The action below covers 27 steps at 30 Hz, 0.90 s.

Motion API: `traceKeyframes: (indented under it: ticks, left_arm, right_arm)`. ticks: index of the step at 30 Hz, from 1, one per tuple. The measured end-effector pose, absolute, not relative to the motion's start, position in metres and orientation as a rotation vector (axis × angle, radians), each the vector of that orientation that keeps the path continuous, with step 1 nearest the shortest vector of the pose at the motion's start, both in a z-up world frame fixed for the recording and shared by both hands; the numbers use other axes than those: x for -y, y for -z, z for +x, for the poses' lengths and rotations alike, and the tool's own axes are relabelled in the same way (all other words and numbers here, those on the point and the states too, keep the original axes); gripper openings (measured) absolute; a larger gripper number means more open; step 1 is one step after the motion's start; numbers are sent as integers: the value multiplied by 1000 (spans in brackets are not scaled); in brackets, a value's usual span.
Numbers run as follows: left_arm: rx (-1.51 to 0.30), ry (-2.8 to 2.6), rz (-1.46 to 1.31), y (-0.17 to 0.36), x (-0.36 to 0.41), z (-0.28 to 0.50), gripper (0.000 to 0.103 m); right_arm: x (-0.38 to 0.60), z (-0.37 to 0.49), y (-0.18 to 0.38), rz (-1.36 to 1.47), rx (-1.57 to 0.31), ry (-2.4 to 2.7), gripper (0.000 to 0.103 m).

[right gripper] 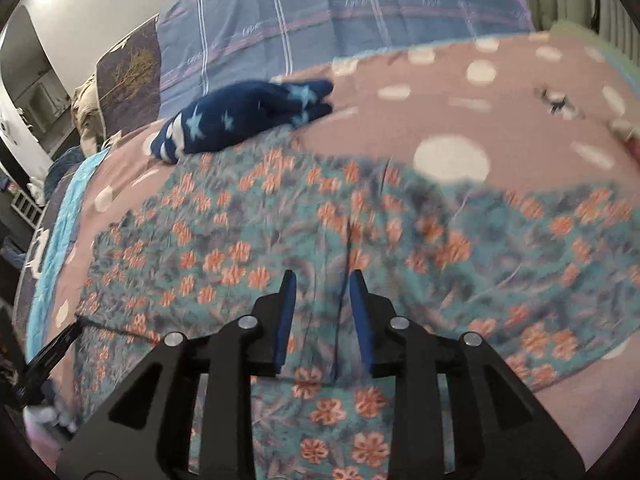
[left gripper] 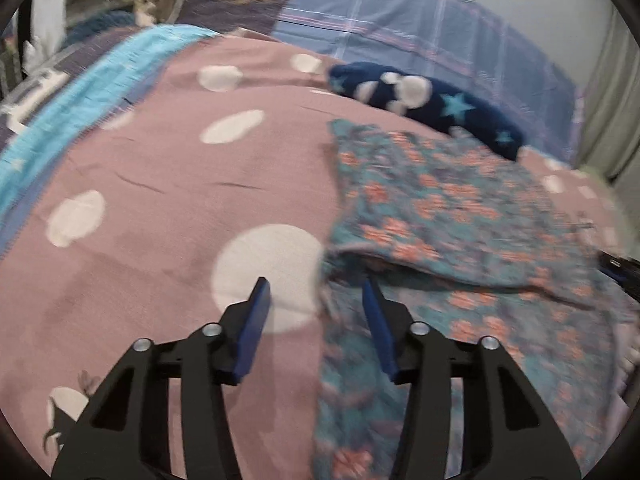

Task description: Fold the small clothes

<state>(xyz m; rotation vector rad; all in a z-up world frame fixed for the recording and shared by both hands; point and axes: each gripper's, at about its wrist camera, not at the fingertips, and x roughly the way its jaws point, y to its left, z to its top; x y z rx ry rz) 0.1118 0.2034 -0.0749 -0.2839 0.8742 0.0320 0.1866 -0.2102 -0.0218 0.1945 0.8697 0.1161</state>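
The floral garment lies spread on the bedspread. Behind the garment, touching its far edge, lies the folded star garment; the pillow lies farther behind.

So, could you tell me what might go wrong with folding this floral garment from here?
1. The left gripper straddles the floral garment edge with open jaws; it could pinch the polka-dot bedspread too.
2. The right gripper is open over the garment's middle, holding nothing, so the folded layer may slip.
3. The navy star-patterned garment lies touching its far edge and could get dragged.
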Motion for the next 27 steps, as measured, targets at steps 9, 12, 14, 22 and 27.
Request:
traceKeyframes:
  ticks: [9,12,14,22,27]
  left_arm:
    - [-870,46,-390,77,-222,154,39]
    - [-892,80,-422,93,-220,159,24]
    - [-866,88,-412,95,-218,156,22]
    - [-851,124,-368,96,-210,154,13]
    - [-846,75,-276,90,-202,145,11]
  right_arm:
    - [28,228,-23,-67,-869,-515,31]
    - [-54,242,-14,-176,-913,-637,31]
    - [-95,250,-6,-240,-936,-676,32]
    - [-194,284,64,-488,-1055,-611,9]
    - [-185,304,54,-204,-973,-664,0]
